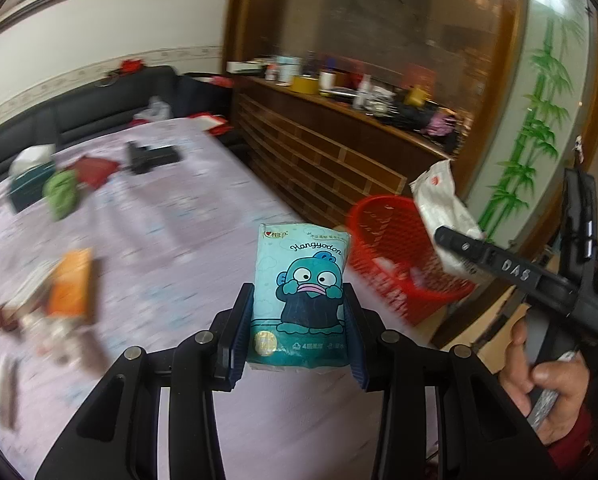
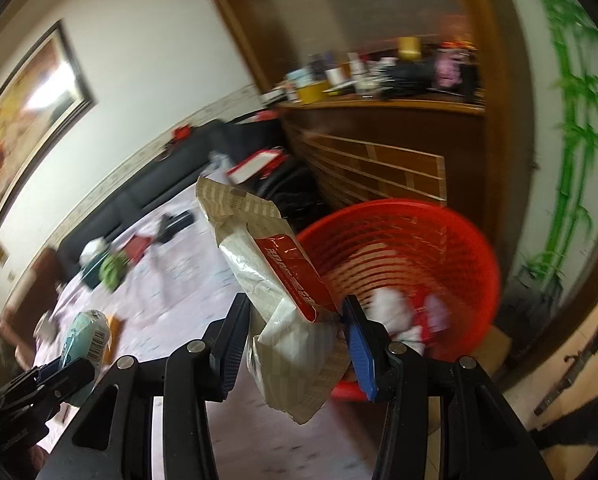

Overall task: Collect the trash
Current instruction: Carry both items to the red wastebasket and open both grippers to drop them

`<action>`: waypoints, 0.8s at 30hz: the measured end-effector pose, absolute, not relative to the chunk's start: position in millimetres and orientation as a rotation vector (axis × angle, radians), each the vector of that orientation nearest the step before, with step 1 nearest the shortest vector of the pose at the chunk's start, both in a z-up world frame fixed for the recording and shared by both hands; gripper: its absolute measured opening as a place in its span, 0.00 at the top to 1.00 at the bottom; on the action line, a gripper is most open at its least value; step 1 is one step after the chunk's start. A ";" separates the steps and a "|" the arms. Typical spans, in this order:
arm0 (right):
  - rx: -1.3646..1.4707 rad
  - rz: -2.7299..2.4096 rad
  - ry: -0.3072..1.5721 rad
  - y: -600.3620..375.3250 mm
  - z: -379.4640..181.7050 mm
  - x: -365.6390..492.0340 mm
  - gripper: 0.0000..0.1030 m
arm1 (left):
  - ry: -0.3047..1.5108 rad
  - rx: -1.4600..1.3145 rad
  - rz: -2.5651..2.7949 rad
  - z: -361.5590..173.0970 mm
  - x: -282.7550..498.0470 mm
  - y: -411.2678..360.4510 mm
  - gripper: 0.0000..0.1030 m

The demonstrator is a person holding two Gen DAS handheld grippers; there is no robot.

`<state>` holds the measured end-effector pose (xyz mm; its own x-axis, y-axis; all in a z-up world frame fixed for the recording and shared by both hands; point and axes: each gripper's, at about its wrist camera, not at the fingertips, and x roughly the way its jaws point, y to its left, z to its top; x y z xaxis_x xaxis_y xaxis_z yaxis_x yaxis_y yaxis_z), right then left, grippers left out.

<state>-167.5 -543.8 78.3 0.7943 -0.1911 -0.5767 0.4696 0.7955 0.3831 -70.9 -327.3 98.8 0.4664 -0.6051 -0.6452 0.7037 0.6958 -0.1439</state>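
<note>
While both grippers carry a load, the step in hand looks like the drop-off into the bin. At the bottom centre of the left wrist view, the left gripper [image 1: 299, 316] is clenched on a teal tissue pack [image 1: 299, 292] printed with a cartoon fish; it stands upright between the fingers, glossy, plump and seemingly unopened. Low in the right wrist view, the right gripper [image 2: 299, 324] grasps a crumpled white wrapper [image 2: 275, 304] with a red label, torn open at the top and sagging below the fingers. Just beyond it, right of centre, sits the red basket [image 2: 439, 220], its ribbed wall tilted toward the camera, with white and pale scraps already inside. In the left view's lower right corner, a hand [image 1: 547, 384] holds the right tool's grip.

The next move probably calls for bringing each load over the basket's rim before opening; the light wrapper could catch on the edge.

Farther off, toward the left of both views, blurred clutter remains on the pale lilac bedspread [image 1: 187, 208]: an orange box [image 1: 73, 284] and a green bundle [image 1: 61, 194].
</note>
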 end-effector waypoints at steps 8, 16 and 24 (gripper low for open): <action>0.609 -0.445 0.544 -599.9 70.6 -175.1 0.50 | 0.796 0.175 -0.932 87.4 -58.8 -435.9 0.61; 0.643 -0.463 0.545 -629.3 62.0 -166.9 0.39 | 0.853 0.165 -0.952 68.1 -46.5 -478.8 0.44; 0.619 -0.439 0.526 -610.4 67.6 -175.1 0.39 | 0.815 0.148 -0.923 79.0 -52.8 -426.1 0.39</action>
